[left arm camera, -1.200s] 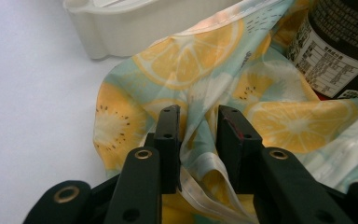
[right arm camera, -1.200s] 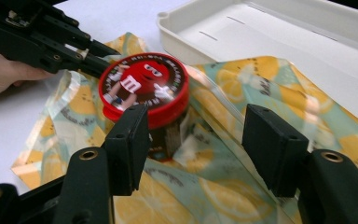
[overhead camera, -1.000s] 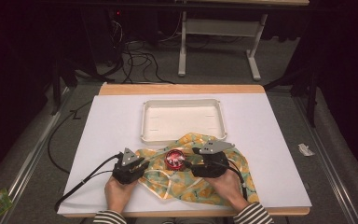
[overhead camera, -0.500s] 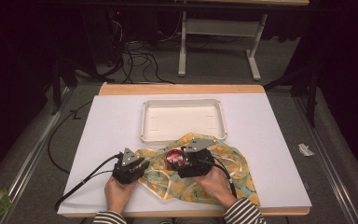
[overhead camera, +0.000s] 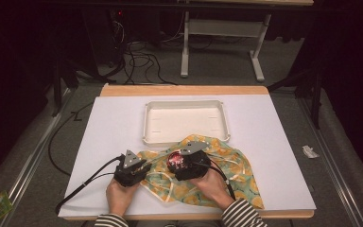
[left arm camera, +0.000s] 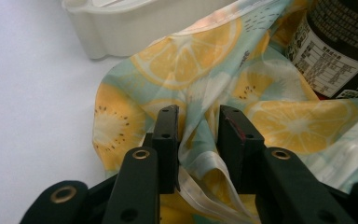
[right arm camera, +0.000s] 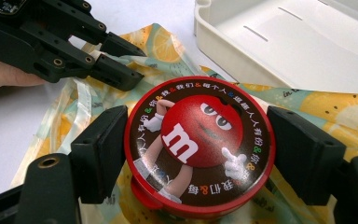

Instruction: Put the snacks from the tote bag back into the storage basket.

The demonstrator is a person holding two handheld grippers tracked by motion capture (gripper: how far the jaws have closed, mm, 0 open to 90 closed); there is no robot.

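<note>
Start at your left: the left tongs (overhead camera: 147, 166) are closed on a gathered fold at the left edge of the fruit-print bag (overhead camera: 231, 170), and thin cloth and its pale strap are squeezed between the pads. This hand pins the bag on the white counter (overhead camera: 104, 127).

In the middle stands the candy jar (overhead camera: 175, 160), upright on the bag with cloth bunched around its base. The round red lid (right arm camera: 199, 144) faces up, so the long axis is vertical and the dark labelled body is under it. The lid looks like smooth hard plastic; the bag is soft and crinkled.

Your right tongs (right arm camera: 198, 154) have just been opening. Now they stand wide, one pad on each side of the lid, and neither seems to press it. The jar lies directly between them, so I think only a closing is needed.

Behind the bag, touching its far edge, the cream plastic tray (overhead camera: 146, 127) is empty.
</note>
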